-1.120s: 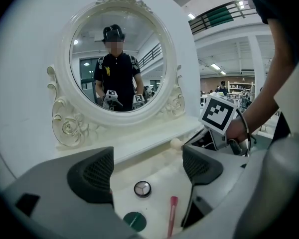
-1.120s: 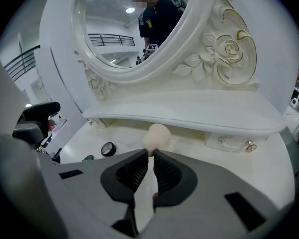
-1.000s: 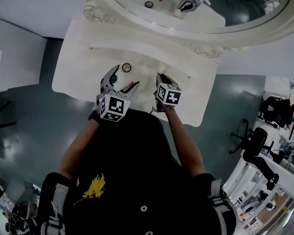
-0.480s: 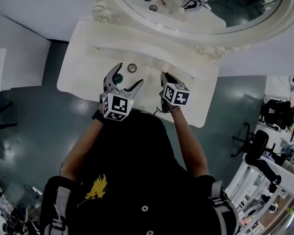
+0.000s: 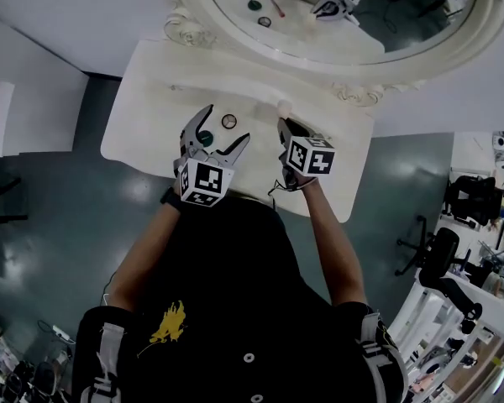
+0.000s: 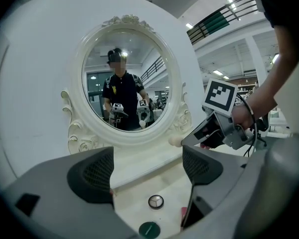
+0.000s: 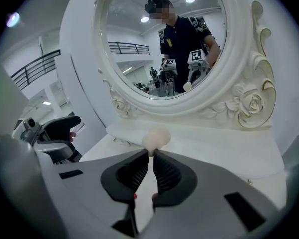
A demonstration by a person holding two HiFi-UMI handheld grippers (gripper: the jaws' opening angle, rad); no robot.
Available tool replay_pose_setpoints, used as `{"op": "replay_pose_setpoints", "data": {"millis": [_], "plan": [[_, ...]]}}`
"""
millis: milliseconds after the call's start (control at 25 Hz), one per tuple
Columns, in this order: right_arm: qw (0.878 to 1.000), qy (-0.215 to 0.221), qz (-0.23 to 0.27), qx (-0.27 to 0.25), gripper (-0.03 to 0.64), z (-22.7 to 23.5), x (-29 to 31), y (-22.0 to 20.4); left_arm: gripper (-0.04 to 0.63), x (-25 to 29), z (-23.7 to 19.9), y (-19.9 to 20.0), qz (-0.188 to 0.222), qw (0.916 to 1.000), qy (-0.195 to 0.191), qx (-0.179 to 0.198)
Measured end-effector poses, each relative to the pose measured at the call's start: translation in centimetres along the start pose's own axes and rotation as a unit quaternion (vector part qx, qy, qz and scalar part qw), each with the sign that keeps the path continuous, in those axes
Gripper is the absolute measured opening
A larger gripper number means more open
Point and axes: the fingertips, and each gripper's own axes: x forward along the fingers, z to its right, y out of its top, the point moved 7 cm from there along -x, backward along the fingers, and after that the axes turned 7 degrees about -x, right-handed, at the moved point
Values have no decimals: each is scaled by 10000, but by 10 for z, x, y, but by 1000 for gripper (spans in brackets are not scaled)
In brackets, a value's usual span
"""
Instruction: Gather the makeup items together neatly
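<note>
The right tongs [image 7: 151, 156] are clenched on the lower edge of a pale, rounded sponge [image 7: 156, 138], which stands up past their tips, clear of the bench [image 5: 151, 99]. 1 second ago these tongs sat lower, close over the bench. Now they are raised, and the head view shows the sponge plainly just ahead of the tips, toward the mirror [image 5: 193, 32]. Their jaws have kept the same near-closed pinch throughout.

The left tongs [image 6: 147, 169], just beside the right pair, are released: the 2 jaws stand wide apart with nothing touching either pad. They too are higher than before. Below the gap, a round clear-lidded compact [image 6: 156, 201] lies on the bench. Nearer the camera lies a dark green disc [image 6: 149, 229], apart from the compact. A sliver of a pink item [image 6: 183, 214] shows at the inner edge of the right-hand jaw. 1 second ago the head view showed it as a pink stick lying between the left jaws; there the tongs now cover it.

Beyond both pairs, the ornate white oval mirror reflects the person, both tongs and the sponge.
</note>
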Motion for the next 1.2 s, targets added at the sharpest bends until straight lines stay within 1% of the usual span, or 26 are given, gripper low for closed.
{"op": "replay_pose_setpoints", "data": {"millis": [120, 240, 360, 520, 760, 1000, 1080, 1200], "plan": [[9999, 49, 56, -114, 51, -2, -1, 12, 437, 0, -2, 7, 58, 10000, 43, 13], [9996, -6, 217, -187, 51, -1, 0, 23, 436, -1, -4, 9, 83, 9999, 80, 5], [9991, -59, 384, -187, 50, 3, 3, 35, 436, -1, -7, 11, 92, 9999, 132, 11], [9987, -53, 466, -178, 49, 8, 11, 44, 437, 2, -8, 11, 63, 9998, 169, 5], [9988, -31, 411, -278, 49, 15, 27, 51, 436, 5, -2, 6, -44, 9999, 129, -21], [9994, -75, 269, -193, 49, 24, 48, 44, 437, 9, 1, 2, -177, 9998, 114, -53], [9995, -109, 280, -110, 49, 28, 56, 43, 437, 12, 1, 0, -230, 9996, 87, -137], [9996, -133, 245, -29, 49, 35, 66, 41, 436, 16, 2, -6, -289, 9981, 92, -544]]}}
